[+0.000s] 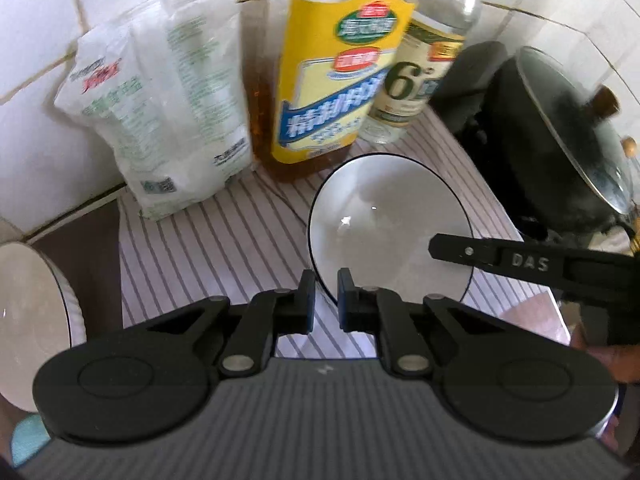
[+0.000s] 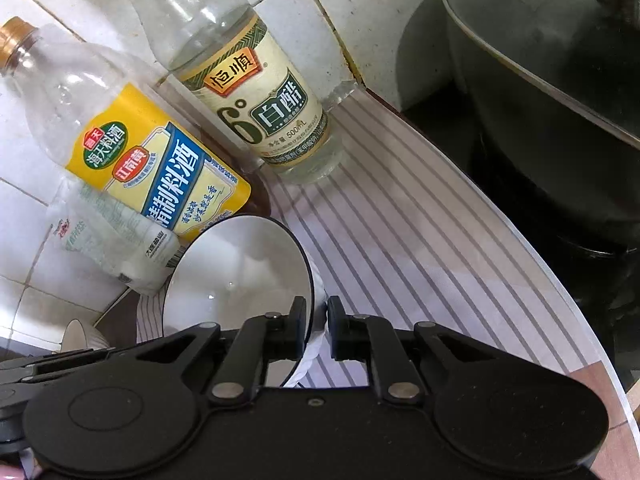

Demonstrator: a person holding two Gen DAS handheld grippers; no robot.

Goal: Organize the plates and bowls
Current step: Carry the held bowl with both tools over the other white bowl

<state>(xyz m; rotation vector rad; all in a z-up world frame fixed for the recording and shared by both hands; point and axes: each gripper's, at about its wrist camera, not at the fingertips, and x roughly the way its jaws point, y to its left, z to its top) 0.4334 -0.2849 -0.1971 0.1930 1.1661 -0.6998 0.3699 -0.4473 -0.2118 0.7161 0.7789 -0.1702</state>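
Both the left tongs and the right tongs are clamped on opposite points of the dark-edged rim of one white bowl, which sits tilted on the striped tabletop just beside the yellow-labelled bottle and the vinegar bottle.

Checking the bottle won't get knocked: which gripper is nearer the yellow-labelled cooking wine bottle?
Left. The left gripper pinches the white bowl's rim on the side facing the cooking wine bottle; the right gripper pinches the opposite rim.
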